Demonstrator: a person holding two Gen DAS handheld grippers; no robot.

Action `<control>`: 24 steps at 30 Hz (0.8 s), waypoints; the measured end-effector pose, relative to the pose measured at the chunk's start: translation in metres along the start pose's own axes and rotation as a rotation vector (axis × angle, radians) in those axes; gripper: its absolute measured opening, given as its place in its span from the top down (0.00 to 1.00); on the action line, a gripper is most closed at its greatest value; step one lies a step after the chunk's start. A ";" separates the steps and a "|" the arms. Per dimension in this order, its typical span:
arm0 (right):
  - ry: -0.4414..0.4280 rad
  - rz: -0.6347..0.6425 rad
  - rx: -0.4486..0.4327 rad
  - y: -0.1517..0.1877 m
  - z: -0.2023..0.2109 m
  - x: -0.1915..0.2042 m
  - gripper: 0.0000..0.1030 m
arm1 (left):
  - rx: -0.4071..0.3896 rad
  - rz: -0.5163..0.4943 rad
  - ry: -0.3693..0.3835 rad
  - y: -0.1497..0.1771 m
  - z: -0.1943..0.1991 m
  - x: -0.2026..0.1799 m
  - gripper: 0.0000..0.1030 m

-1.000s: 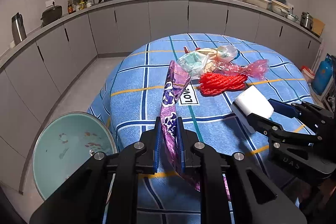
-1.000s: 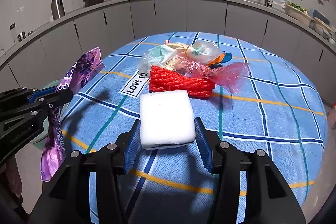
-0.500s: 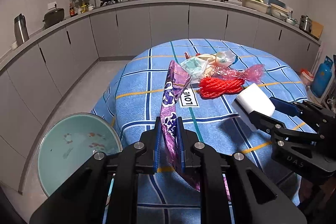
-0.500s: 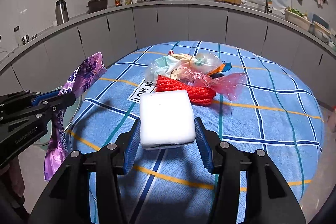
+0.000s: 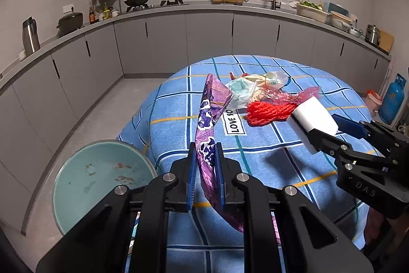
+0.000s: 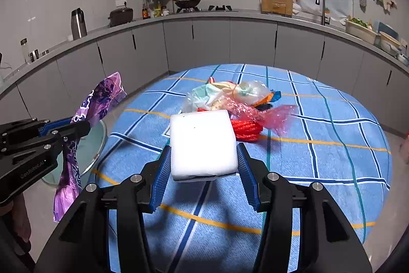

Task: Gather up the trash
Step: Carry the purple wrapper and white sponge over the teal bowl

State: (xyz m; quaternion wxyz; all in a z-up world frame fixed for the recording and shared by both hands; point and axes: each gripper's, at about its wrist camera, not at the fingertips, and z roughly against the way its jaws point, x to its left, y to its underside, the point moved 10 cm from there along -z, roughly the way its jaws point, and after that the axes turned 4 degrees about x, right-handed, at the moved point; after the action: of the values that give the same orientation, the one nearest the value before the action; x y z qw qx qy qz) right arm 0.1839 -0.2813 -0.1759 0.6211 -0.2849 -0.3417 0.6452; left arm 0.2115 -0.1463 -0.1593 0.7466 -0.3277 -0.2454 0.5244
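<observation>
My left gripper [image 5: 205, 157] is shut on a long purple wrapper [image 5: 208, 119] and holds it up above the near left edge of the table. The wrapper also shows in the right wrist view [image 6: 102, 99], hanging from the left gripper [image 6: 79, 126]. My right gripper [image 6: 203, 157] is shut on a white foam block [image 6: 202, 142] held above the blue checked tablecloth [image 6: 319, 157]. The block shows in the left wrist view [image 5: 313, 117] too, with the right gripper [image 5: 329, 127] behind it. A pile of trash lies mid-table: a red net [image 5: 268, 113], a pink plastic bag [image 6: 276, 114] and clear bags [image 6: 230, 94].
A round teal glass-topped stand [image 5: 99, 181] sits on the floor left of the table. Grey cabinets and a worktop [image 5: 179, 9] curve round the back. A blue gas cylinder [image 5: 392, 101] stands at the far right.
Both grippers have drawn back and up from the table with their loads. The pile looks farther away and more of the teal stand shows.
</observation>
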 end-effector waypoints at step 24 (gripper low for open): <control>-0.085 0.078 -0.045 -0.020 0.003 0.058 0.50 | -0.021 0.058 -0.066 0.003 0.022 0.053 0.86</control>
State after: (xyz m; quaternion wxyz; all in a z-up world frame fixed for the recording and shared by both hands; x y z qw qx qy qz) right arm 0.1902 -0.2242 -0.1546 0.5737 -0.2843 -0.3708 0.6727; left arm 0.2113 -0.0903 -0.1454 0.7191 -0.3249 -0.2658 0.5538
